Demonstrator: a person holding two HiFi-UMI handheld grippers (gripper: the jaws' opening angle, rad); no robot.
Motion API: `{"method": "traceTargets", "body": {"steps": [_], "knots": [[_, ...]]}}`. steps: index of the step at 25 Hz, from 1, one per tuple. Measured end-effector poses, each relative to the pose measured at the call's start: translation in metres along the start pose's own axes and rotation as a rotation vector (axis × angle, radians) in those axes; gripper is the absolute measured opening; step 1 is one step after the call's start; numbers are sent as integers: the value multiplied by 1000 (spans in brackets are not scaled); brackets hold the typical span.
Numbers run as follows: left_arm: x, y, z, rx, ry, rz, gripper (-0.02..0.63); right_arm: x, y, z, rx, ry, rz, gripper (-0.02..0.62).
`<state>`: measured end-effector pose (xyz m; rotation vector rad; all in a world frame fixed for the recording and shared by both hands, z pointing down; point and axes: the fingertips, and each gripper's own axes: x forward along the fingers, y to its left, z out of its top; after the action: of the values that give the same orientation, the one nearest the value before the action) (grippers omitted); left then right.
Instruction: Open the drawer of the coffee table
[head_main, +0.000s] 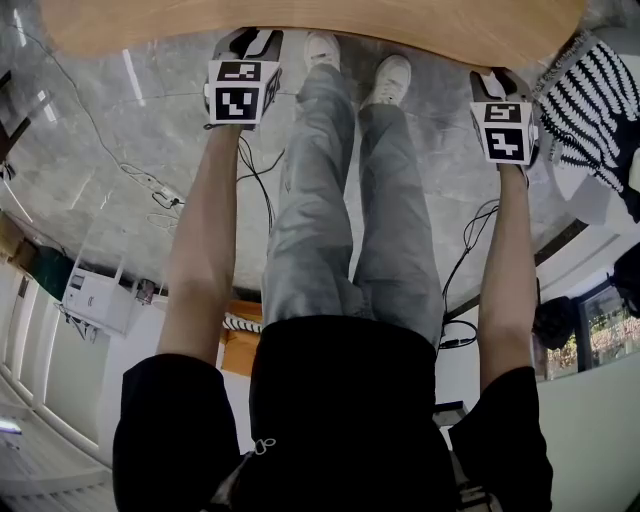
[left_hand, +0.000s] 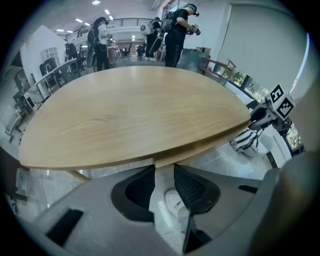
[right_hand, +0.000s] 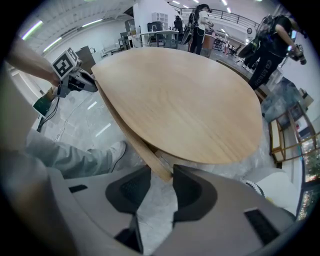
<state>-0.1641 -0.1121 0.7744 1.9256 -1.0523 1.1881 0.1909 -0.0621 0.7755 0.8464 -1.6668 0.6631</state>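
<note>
1. Head view: the coffee table (head_main: 300, 25) lies just ahead of your shoes (head_main: 390, 78). Your left gripper (head_main: 250, 38) and right gripper (head_main: 492, 78) both meet its near rim, well apart from each other. Cables (head_main: 255, 165) trail on the floor on your side of the table. A black-and-white striped object (head_main: 590, 95) sits just off the table's right end.
2. Left gripper view: the drawer (left_hand: 210, 142) shows as a thin wooden slab directly under the tabletop's rim. Your jaws stand apart with its lip at their mouth. Floor shows through the gap and no pad seems to press, so nothing is gripped. The wood looks stiff and smooth, so take the lip squarely and deep.
3. Right gripper view: these jaws are spread wide, with the drawer's end just between the tips and not clamped. Pull evenly on both sides, or the slab may skew and jam. The table itself may slide towards you. Your own legs stand in the drawer's path, while the people (right_hand: 265, 45) beyond the table's far side are well clear.
</note>
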Motion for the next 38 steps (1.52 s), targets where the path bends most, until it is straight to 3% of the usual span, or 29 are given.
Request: {"method": "traceTargets", "body": {"steps": [15,32,38], "knots": [[-20,-15,-50,40,75,16,104,-12,42,-37,-24,59,21,129],[-55,-36,-114,22,156,13,103,-34,100,-84,-44,127,76,126],[-55,-36,-118,14,167,17,102,-33,103,-87,-56,148,72,123]]}}
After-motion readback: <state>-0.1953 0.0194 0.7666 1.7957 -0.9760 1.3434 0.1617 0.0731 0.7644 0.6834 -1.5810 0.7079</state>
